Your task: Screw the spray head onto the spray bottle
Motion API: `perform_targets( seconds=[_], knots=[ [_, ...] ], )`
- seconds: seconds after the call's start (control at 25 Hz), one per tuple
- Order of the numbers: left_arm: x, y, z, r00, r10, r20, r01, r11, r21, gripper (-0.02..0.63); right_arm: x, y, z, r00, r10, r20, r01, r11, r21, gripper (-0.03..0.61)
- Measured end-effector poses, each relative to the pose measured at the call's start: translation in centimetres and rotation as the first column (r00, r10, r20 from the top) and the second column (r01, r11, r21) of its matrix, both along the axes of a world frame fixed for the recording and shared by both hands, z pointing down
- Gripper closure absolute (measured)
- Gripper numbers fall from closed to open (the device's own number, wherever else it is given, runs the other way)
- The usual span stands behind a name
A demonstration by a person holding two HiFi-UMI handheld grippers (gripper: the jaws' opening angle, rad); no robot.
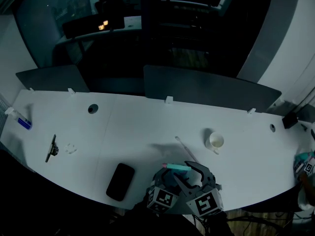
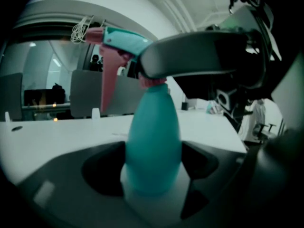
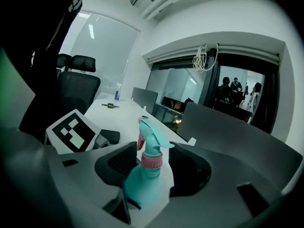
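A teal spray bottle stands upright between the jaws of my left gripper, whose pads press on both sides of its body. Its teal spray head, with a pink trigger and pink collar, sits on the bottle's neck. My right gripper has its jaws on either side of that collar with small gaps, so it is open. In the head view both grippers are close together at the table's near edge, the left gripper beside the right gripper, with the spray head between them.
On the white table lie a black phone left of the grippers, a white cup and a thin stick beyond them, and a black tool at far left. Grey partitions line the far edge.
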State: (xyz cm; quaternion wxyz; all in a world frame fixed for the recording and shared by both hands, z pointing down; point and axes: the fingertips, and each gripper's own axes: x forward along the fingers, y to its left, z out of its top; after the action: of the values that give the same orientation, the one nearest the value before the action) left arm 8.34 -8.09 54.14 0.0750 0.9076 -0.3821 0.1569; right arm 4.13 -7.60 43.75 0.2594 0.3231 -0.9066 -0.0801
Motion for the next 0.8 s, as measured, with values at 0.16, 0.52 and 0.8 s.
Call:
perform_targets(
  seconds=[0.16, 0.52, 0.8],
  knots=[
    [-0.1, -0.1, -0.3, 1.000, -0.008, -0.009, 0.008, 1.000, -0.005, 0.245, -0.2, -0.4, 0.0, 0.999, -0.004, -0.053, 0.004, 1.000, -0.005, 0.364],
    [-0.1, 0.0, -0.2, 1.000, -0.005, -0.008, 0.005, 1.000, 0.000, 0.245, -0.2, -0.5, -1.4, 0.999, -0.014, 0.028, 0.013, 0.999, 0.034, 0.446],
    [-0.1, -0.1, -0.2, 1.000, -0.001, -0.009, 0.001, 1.000, 0.003, 0.244, 2.8, -0.5, -1.3, 0.840, 0.104, 0.533, -0.104, 0.994, -0.029, 0.448]
  ],
)
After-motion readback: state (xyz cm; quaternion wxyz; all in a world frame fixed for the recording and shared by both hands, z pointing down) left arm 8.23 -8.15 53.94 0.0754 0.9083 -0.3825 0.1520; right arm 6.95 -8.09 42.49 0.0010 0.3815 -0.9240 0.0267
